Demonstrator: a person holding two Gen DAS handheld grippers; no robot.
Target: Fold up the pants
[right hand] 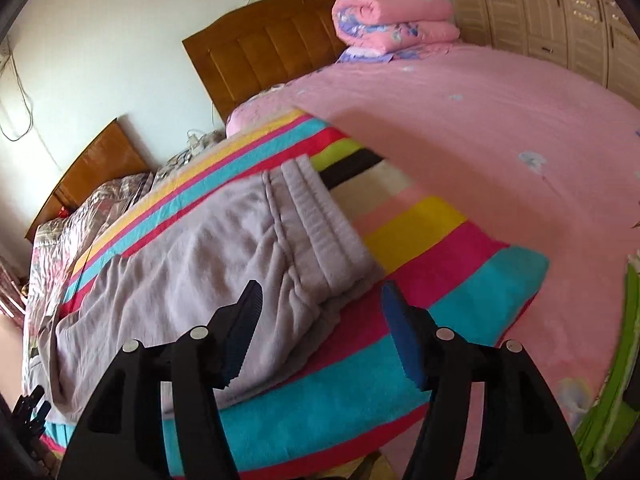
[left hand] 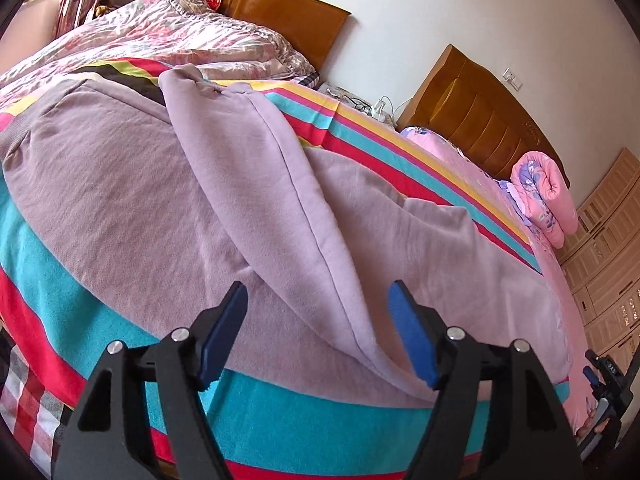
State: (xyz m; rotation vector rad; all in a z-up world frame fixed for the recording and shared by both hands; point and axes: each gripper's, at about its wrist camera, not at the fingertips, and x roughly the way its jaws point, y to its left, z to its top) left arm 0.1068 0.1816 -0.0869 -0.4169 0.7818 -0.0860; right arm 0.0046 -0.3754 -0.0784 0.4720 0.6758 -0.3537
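Lilac-grey pants (left hand: 168,200) lie flat across a striped blanket (left hand: 60,272) on the bed, one leg (left hand: 280,184) folded over the other. In the right wrist view their ribbed waistband (right hand: 320,216) lies toward the right end of the pants (right hand: 192,272). My left gripper (left hand: 319,292) hovers open above the folded leg's lower edge, blue pads apart, with nothing gripped. My right gripper (right hand: 320,300) is open just above the waist corner, and no cloth is between its pads. The other gripper's tip (right hand: 30,404) shows at the left edge.
The striped blanket (right hand: 460,264) lies over a pink sheet (right hand: 500,120). A rolled pink quilt (right hand: 384,20) sits by a wooden headboard (right hand: 272,56). A floral quilt (left hand: 160,36) is heaped on the neighbouring bed. Wardrobe doors (right hand: 560,12) stand behind, and cables (left hand: 372,108) lie between the beds.
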